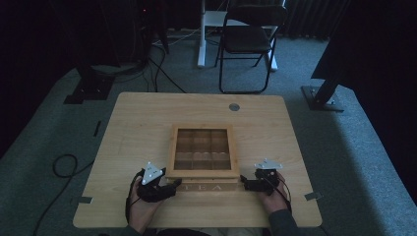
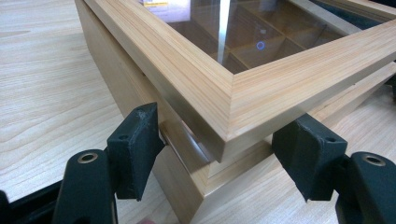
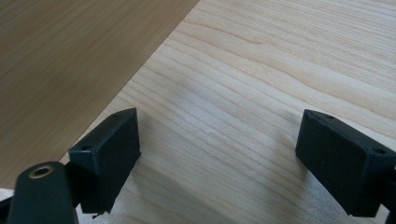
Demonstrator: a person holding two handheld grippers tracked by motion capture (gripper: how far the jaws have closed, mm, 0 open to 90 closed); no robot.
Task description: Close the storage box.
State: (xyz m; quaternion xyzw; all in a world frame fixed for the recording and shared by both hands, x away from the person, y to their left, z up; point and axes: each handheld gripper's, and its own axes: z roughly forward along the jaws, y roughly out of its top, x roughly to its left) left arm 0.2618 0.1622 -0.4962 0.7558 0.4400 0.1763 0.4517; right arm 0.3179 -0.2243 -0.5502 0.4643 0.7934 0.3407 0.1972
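Note:
A wooden tea box [image 1: 202,173] with a glass lid and several compartments sits at the middle of the table [image 1: 137,123], "TEA" lettered on its front. My left gripper [image 1: 173,184] is at the box's front left corner. In the left gripper view its jaws [image 2: 219,158] straddle that corner [image 2: 187,70]. They are open, with the right pad clear of the wood and the left pad close beside the side wall. My right gripper [image 1: 244,184] is at the front right corner, open [image 3: 217,158] over bare table, with the box wall [image 3: 70,56] to its left.
A black folding chair [image 1: 248,39] stands beyond the table's far edge. Cables [image 1: 64,164] lie on the carpet to the left. A round grommet [image 1: 234,106] is set near the table's far edge. Dark stand bases [image 1: 322,98] flank the table.

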